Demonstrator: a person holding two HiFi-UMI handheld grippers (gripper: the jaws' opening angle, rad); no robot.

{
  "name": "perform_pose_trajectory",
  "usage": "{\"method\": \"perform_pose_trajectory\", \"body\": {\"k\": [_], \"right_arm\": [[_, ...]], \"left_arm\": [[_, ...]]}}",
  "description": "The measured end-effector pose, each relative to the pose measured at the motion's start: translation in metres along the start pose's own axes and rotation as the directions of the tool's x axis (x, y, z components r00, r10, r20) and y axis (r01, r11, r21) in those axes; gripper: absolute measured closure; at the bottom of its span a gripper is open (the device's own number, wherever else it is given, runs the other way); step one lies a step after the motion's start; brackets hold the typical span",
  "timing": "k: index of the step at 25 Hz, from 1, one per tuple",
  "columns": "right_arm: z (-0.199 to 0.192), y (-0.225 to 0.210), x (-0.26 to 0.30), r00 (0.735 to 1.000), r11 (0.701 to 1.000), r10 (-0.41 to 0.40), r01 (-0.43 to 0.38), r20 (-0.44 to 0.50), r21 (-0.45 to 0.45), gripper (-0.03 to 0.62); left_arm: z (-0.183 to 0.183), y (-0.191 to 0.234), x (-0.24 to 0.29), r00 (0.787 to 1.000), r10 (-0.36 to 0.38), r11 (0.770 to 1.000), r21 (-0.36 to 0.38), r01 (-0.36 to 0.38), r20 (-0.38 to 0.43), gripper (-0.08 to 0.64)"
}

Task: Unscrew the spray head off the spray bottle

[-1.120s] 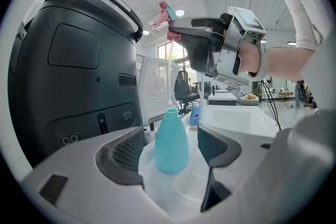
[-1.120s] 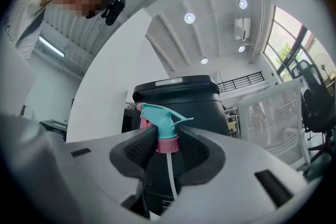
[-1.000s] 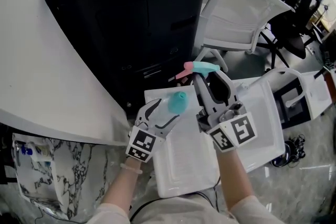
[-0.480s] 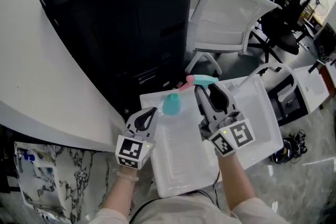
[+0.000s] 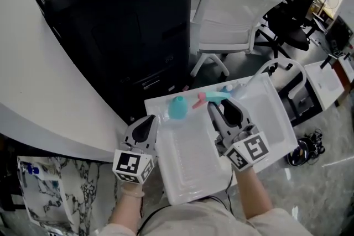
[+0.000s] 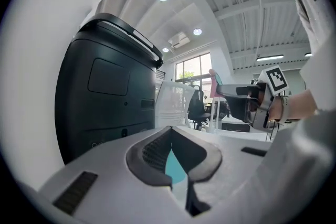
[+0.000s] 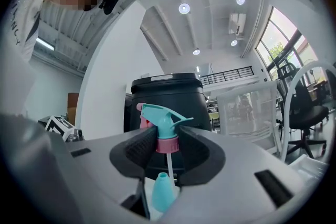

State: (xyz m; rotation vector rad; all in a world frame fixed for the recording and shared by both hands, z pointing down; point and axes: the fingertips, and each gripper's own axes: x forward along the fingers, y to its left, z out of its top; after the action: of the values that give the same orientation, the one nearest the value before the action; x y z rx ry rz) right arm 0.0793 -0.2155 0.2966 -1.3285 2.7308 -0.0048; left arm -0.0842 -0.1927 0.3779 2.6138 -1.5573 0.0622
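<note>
The teal spray bottle [image 5: 178, 108] rests headless on the white tray [image 5: 193, 174]; its neck [image 7: 160, 190] shows low in the right gripper view. My right gripper [image 5: 219, 109] is shut on the pink collar [image 7: 167, 145] of the teal spray head [image 5: 214, 97], held just right of the bottle with its thin dip tube [image 7: 168, 165] hanging down. Whether the tube's end is in the neck, I cannot tell. My left gripper [image 5: 147, 125] is shut on nothing, left of the bottle and apart from it. In the left gripper view [image 6: 170, 136] a sliver of teal shows between its closed jaws.
A black cabinet [image 5: 138, 25] stands straight ahead beyond the tray. A curved white table [image 5: 38, 63] runs along the left. A white chair [image 5: 235, 16] and a black office chair [image 5: 293, 27] stand at the back right. A second white tray [image 5: 274, 119] adjoins on the right.
My left gripper let go of the bottle, shut, and drew back to the left and toward me. The bottle stays on the tray. The right gripper keeps the spray head.
</note>
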Motion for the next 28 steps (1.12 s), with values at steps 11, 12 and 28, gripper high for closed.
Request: {"method": "perform_pose_trajectory", "body": {"k": [11, 12, 28], "right_arm": [[-0.001, 0.004, -0.039, 0.999, 0.999, -0.044, 0.044, -0.012, 0.001, 0.457], [-0.001, 0.004, -0.042, 0.999, 0.999, -0.048, 0.048, -0.010, 0.004, 0.457], [-0.001, 0.009, -0.076, 0.995, 0.995, -0.098, 0.098, -0.003, 0.013, 0.457]], "left_arm": [[0.020, -0.008, -0.028, 0.994, 0.063, 0.998, -0.027, -0.061, 0.089, 0.555], [0.022, -0.009, -0.031, 0.992, 0.074, 0.997, -0.031, -0.071, 0.099, 0.555], [0.029, -0.017, -0.057, 0.987, 0.105, 0.994, -0.034, -0.102, 0.124, 0.555]]}}
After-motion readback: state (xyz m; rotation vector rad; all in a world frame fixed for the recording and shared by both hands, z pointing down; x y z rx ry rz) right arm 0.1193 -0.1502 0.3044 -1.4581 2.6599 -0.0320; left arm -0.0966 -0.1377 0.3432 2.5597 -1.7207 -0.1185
